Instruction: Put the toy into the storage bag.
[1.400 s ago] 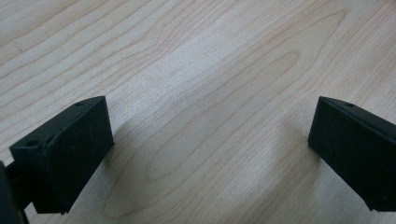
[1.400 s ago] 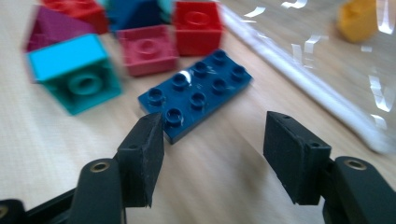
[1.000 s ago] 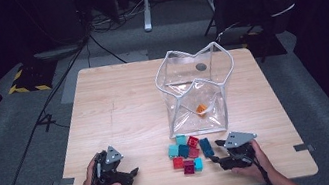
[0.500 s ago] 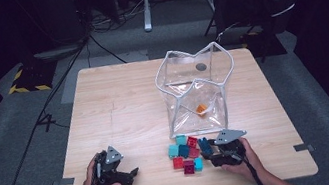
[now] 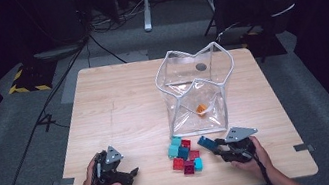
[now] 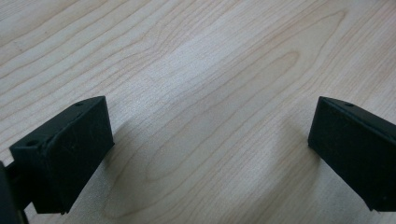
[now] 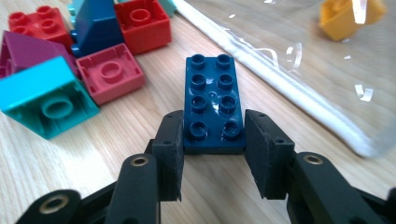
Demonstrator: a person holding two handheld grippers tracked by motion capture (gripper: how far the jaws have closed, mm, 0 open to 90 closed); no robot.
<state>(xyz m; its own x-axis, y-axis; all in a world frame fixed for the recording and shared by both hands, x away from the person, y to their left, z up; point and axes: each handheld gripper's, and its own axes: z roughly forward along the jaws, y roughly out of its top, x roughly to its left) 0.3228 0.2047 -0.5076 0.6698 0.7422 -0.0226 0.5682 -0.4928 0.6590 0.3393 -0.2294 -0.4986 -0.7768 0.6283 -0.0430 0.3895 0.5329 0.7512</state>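
Moved since earlier frame: right gripper [image 7: 212, 149], jaws just closing, now clamped on near end of dark blue brick [image 7: 212, 100] lying flat on counter [image 5: 120, 110]. Left gripper [image 6: 205, 154]: wide open, empty. Risk: end-only hold; brick may pivot, drop beside clear bag [image 5: 198, 92].

Wooden table [image 5: 120, 110] with clear bin [image 5: 198, 92], toy bricks [image 5: 184, 154] (mixed colours)

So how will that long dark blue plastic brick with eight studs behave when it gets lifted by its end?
The long dark blue plastic brick looks rigid, so it likely won't flex. The right gripper, whose jaws have just been closing, flanks only its near end, so it may droop or pivot. Its glossy sides could slip.
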